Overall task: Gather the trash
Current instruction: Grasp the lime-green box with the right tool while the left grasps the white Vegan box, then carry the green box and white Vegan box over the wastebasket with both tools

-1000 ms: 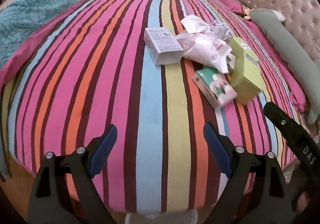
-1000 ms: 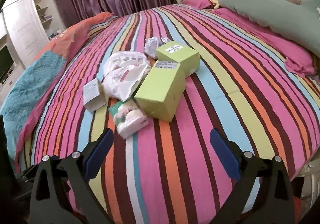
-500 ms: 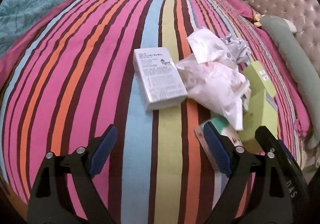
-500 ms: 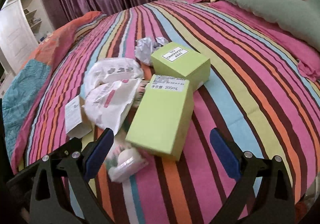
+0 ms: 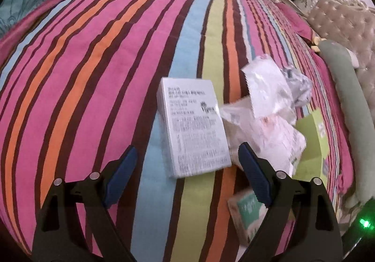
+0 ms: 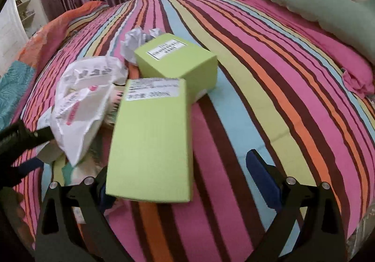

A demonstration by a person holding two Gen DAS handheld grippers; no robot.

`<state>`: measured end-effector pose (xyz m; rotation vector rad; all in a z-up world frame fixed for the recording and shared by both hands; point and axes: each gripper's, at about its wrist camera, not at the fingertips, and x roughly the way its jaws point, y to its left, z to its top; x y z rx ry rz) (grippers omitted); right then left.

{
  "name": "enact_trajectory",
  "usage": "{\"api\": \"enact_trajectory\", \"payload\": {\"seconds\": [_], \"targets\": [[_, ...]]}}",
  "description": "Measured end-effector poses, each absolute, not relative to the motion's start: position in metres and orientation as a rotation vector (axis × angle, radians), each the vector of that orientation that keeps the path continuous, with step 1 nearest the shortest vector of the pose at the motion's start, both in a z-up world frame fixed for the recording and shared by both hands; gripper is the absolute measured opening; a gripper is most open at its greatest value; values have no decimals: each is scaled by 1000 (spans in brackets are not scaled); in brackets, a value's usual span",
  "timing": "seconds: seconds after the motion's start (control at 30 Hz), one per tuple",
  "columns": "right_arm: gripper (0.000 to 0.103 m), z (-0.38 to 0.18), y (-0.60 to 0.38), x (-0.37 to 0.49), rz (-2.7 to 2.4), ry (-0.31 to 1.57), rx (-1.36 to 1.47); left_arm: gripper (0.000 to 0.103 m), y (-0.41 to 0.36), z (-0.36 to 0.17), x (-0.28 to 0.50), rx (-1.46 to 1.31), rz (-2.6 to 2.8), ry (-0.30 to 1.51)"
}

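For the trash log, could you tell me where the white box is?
In the left wrist view, the white box lies flat on the striped bedspread, left of the crumpled plastic bags.

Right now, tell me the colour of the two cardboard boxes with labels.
Lime green cardboard boxes, clearest in the right wrist view.

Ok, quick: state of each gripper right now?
Left gripper: open, holding nothing, white box just ahead.
Right gripper: open, holding nothing, straddling the near green box.
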<state>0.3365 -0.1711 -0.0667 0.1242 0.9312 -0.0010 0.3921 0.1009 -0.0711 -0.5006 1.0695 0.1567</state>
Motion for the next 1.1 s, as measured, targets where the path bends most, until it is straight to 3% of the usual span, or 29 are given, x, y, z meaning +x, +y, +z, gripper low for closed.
{"api": "enact_trajectory", "payload": {"seconds": [0.27,0.37,0.4,0.5,0.53,1.1], "targets": [[92,-70,-179,339,25,909,100,85,103,-75,410,-441,208,1086],[89,-71,-179,341,52,903,89,78,97,-76,410,-356,209,1095],[86,-72,-179,342,63,904,83,71,95,-76,410,-319,206,1091],[56,-71,-180,341,105,899,70,48,99,-75,403,-254,217,1068],[51,-70,-180,340,110,895,62,48,102,-75,400,-266,201,1062],[49,-48,-225,261,188,857,216,48,100,-38,295,-304,102,917]]}}
